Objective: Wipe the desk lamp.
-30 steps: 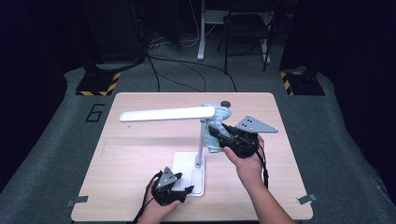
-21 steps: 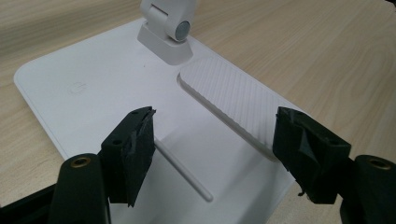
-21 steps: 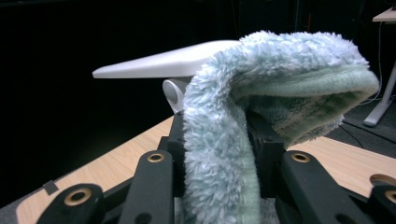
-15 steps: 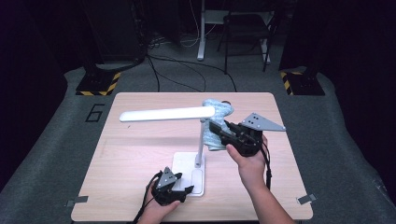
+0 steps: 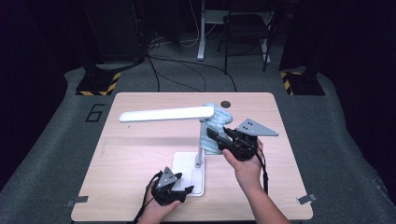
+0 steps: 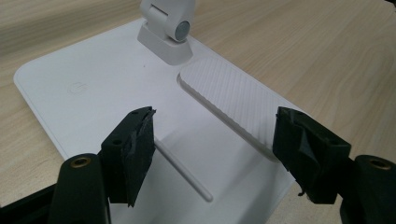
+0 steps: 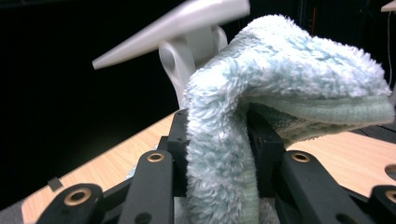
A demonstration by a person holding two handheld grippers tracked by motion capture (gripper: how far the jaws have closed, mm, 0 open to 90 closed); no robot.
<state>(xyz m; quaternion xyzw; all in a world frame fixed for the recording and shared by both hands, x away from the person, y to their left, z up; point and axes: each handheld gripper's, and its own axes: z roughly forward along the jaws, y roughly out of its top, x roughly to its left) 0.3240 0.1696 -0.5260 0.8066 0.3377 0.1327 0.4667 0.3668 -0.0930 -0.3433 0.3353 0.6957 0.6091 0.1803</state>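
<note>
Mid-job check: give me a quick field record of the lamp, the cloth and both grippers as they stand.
lamp: white desk lamp, upright on the wooden table, head level
cloth: fluffy light blue, beside the lamp's post near the head joint
right gripper: shut on the cloth
left gripper: jaws open, over the lamp base at its near edge

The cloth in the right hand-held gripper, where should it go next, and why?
Probably slide the cloth along the lamp's post. The right hand-held gripper pinches the fluffy cloth right beside the post, just under the lamp head, while the left hand-held gripper, jaws apart, sits over the base, seemingly steadying it.
</note>
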